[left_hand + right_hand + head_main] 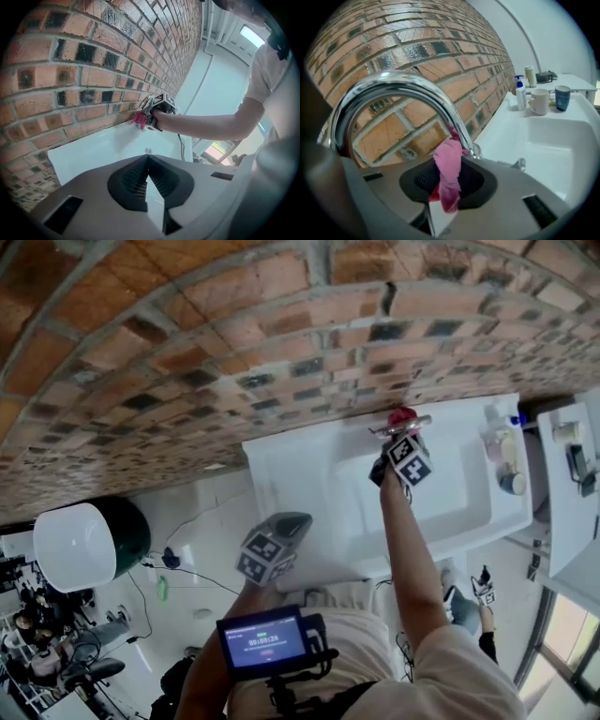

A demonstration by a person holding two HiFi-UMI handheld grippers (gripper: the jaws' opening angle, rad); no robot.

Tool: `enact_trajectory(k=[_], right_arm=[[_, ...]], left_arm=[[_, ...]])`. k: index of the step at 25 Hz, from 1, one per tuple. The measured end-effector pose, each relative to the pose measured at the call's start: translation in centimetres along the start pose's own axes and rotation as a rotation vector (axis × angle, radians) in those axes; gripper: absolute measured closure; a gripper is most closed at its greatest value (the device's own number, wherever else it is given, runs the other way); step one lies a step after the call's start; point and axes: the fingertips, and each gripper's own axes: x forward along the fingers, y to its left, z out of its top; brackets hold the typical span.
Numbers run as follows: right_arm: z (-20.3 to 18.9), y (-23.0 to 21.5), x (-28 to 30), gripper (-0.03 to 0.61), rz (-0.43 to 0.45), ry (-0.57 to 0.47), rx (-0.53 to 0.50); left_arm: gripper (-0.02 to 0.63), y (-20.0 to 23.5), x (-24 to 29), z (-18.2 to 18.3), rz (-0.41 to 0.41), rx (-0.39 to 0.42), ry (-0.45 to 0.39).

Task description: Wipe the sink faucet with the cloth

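Pinched between the right gripper's (pixel 446 199) closed jaws, a crumpled pink cloth (pixel 449 164) lies against the curved chrome faucet (pixel 417 90). The faucet is at the 12 o'clock rim of the white ceramic sink (pixel 562 140), below the red brick wall (pixel 417 42). The left gripper (pixel 147 161), jaws together and empty, hangs at the sink's 8 o'clock.

From my remote station I counted one curved chrome faucet (pixel 393 89), one crumpled pink cloth (pixel 449 173), one white rectangular sink (pixel 562 145), two mugs, a white mug (pixel 540 101) and a dark blue mug (pixel 562 98), and two bottles, a blue-topped white pump bottle (pixel 520 96) and a pale cylindrical bottle (pixel 529 76).
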Motion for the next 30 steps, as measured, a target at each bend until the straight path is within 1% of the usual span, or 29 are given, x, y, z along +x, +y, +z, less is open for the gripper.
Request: enact_trajectory(k=[5, 7, 11, 15, 19, 21, 24, 26, 28, 30], right_arm=[[-3.2, -1.7, 0.6, 0.477, -0.05, 0.014, -0.024], [-3.9, -2.5, 1.2, 0.477, -0.074, 0.01, -0.015], [-4.6, -3.2, 2.6, 0.477, -0.107, 0.031, 0.06], [-5.2, -4.4, 2.8, 0.476, -0.136, 0.072, 0.225], [-6.0, -5.4, 2.6, 0.476, -0.159, 0.089, 0.241], [-7.0, -7.0, 2.2, 0.477, -0.176, 0.113, 0.252], [-8.1, -8.6, 0.6, 0.477, -0.174, 0.157, 0.208], [-8.3, -10.2, -0.7, 0.477, -0.177, 0.164, 0.187], [-8.1, -13.5, -1.9, 0.479, -0.215, 0.131, 0.214], [-7.0, -17.3, -3.6, 0.48, -0.254, 0.085, 0.281]], left_arm=[[0.621, 0.4, -0.5, -1.5, -0.001, -0.004, 0.025], [0.621, 0.6, -0.8, -1.7, -0.002, 0.0, 0.025], [0.621, 0.9, -1.5, -2.2, 0.018, -0.001, 0.027], [0.621, 0.9, -2.0, -2.8, 0.031, 0.001, 0.041], [0.62, 0.5, -2.1, -2.9, 0.033, 0.002, 0.023], [0.621, 0.1, -2.1, -2.9, 0.035, -0.001, 0.015], [0.62, -0.3, -2.2, -3.3, 0.04, -0.001, 0.014], [0.621, -0.6, -2.2, -3.5, 0.042, -0.004, 0.012], [0.62, -0.9, -2.3, -3.8, 0.045, -0.009, 0.008], [0.621, -1.3, -2.5, -3.9, 0.051, -0.014, 0.01]])
